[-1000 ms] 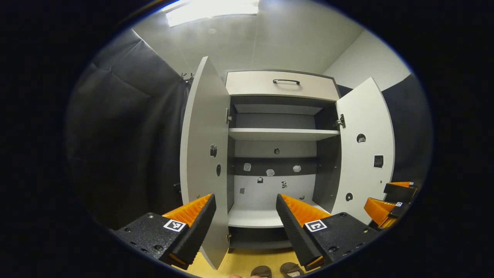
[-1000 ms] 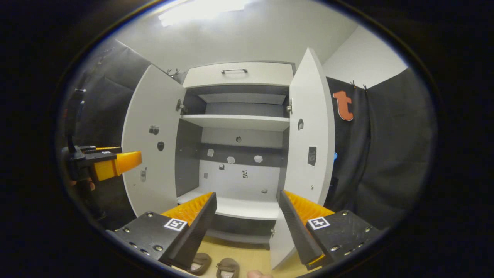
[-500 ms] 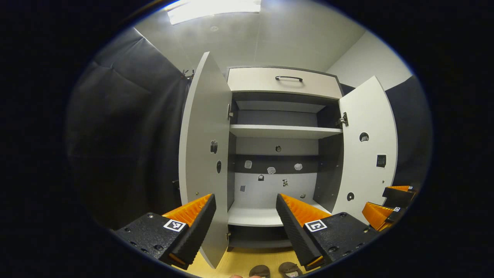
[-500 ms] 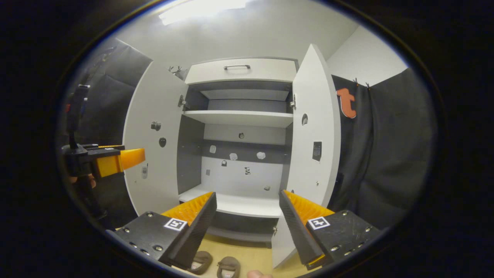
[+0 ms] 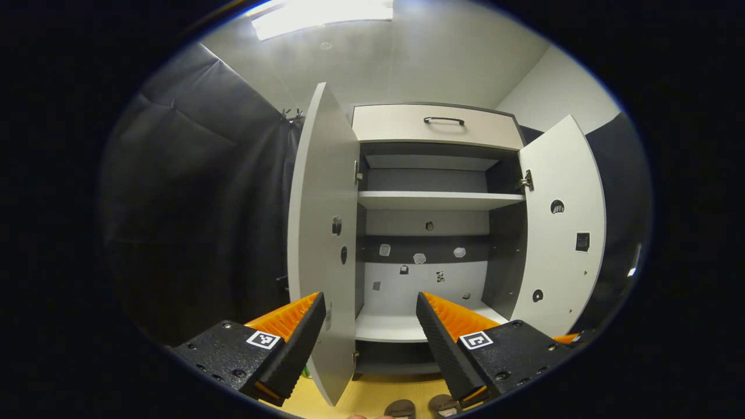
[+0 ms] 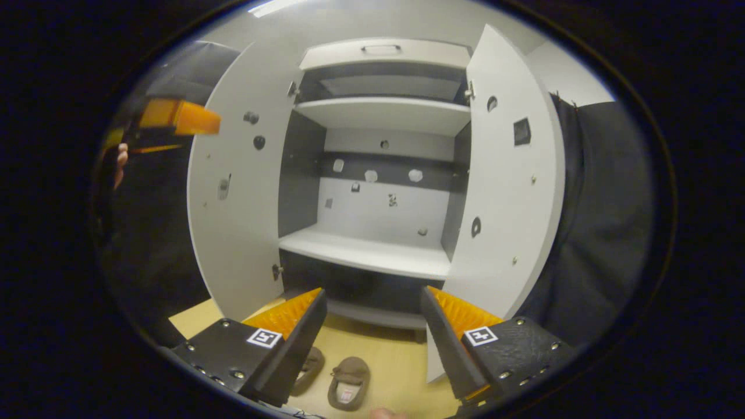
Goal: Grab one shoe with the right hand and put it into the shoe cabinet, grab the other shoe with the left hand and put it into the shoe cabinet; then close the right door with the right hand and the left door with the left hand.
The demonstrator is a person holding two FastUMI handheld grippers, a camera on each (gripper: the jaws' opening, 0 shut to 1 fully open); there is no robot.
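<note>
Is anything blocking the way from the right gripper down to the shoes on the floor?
Nothing visible does. The right gripper is open, with the two shoes on bare floor just beyond its fingertips.

Both doors (image 6: pixel 233 192) swung wide, centre of cabinet (image 6: pixel 372 174) open; bottom shelf (image 6: pixel 366 253) bare. Two shoes (image 6: pixel 349 381) on floor (image 6: pixel 396 366), lower centre, between the tongs.

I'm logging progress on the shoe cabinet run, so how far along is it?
Nothing looks done yet. Both shoes sit on the floor before the cabinet, and both doors stand open. In hand: the right gripper, open, is tilted down over the shoes. Left: stow both shoes, shut both doors.
</note>
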